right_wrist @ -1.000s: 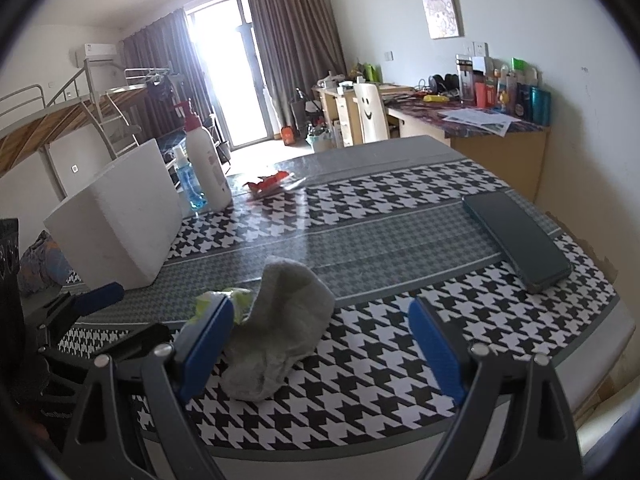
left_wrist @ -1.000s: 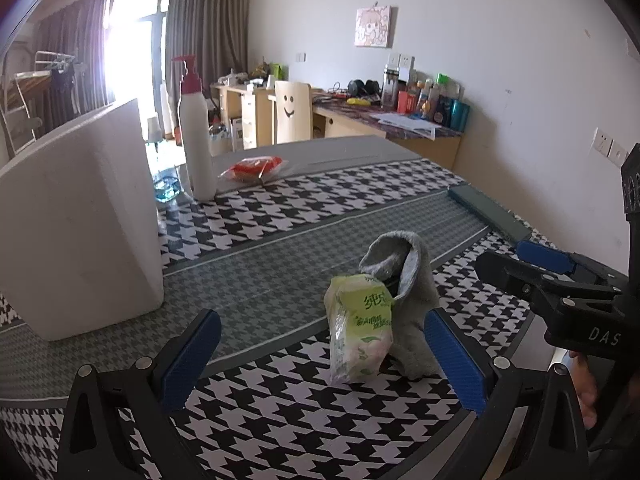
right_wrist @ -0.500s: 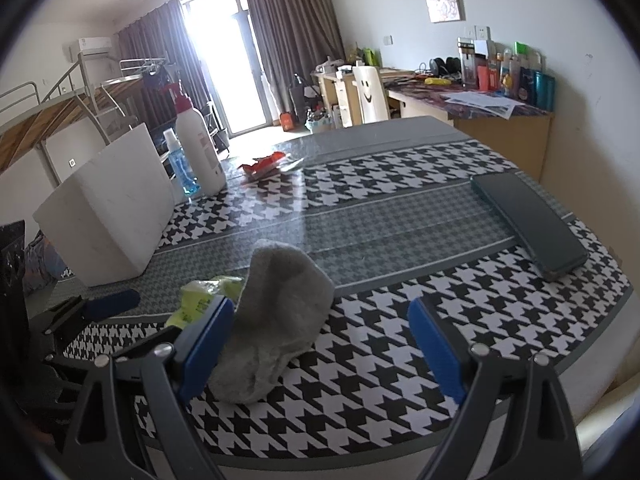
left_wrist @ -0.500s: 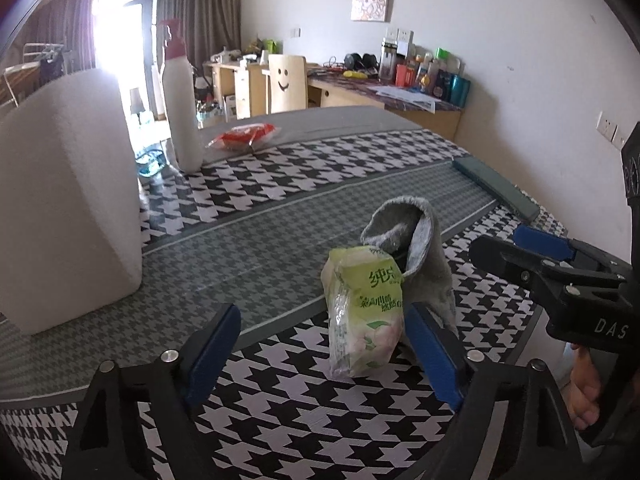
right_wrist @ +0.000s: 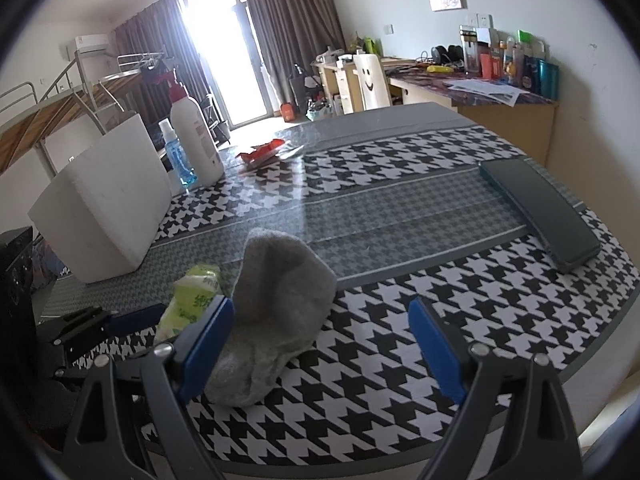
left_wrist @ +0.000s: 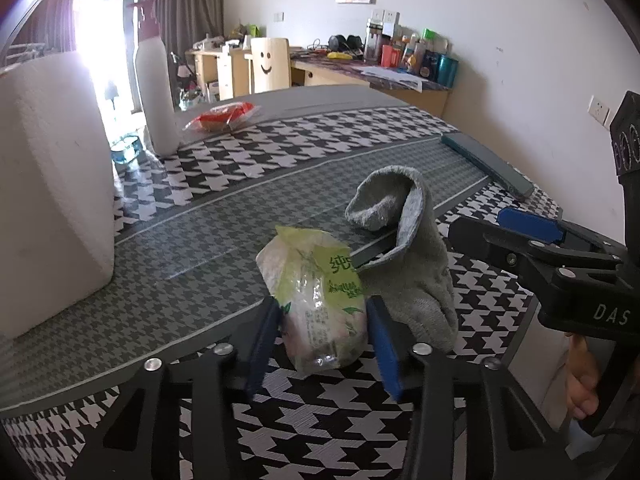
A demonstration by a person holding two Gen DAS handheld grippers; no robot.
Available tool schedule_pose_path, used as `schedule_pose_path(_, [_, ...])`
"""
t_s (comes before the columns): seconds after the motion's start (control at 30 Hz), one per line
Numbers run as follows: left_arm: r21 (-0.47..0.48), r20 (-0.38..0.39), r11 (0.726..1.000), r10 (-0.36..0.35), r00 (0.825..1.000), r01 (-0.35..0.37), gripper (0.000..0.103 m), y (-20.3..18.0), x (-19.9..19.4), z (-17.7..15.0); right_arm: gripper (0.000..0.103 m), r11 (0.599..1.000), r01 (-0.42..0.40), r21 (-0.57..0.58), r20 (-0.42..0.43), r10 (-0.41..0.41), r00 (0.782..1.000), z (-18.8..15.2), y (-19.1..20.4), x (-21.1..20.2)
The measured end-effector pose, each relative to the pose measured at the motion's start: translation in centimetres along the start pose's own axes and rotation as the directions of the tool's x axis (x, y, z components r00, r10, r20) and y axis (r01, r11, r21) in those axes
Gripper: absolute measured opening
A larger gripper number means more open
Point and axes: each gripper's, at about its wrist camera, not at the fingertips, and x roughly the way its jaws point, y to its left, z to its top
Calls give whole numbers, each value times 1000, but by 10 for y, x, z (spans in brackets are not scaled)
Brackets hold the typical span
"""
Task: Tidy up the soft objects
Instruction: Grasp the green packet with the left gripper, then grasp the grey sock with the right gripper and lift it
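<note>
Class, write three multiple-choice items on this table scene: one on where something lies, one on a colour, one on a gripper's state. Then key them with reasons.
1. Where is the tissue pack?
A. inside the white foam box
B. between the left gripper's fingers, beside the grey sock
C. on the dark flat case

2. What colour is the sock?
A. grey
B. red
C. green

3. How does the right gripper stand?
A. shut on the sock
B. shut on the pack
C. open, holding nothing

Key: 1 B, the left gripper has its blue pads pressed against the pack's sides. 2 A, plain grey knit. 3 C, its fingers stand wide apart.
</note>
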Motion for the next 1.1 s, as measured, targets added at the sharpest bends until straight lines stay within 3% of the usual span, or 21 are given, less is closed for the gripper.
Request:
schedule_pose_path(0.27, [-12,-4,1000,-17,1000,17,36,2,1,1,92,1000,-6,-8,-26,6,1000,-1,5,8])
schedule_pose_path(0.53, [-22,18,1000,-8,1000,9,35,5,-7,1,92,999,1,-46,-55,-4,998,-3,14,16])
schedule_pose_path(0.83, [-45,48,999,32,998,-29,35,15,-21,2,81,995,-13,-102,-93,4,996,-8,29,23])
schedule_pose_path(1.1, [-57,62,998,40,997,-36,35,21,-29,-1,63,989,0,-148,-130,-20,991,-11,38,32])
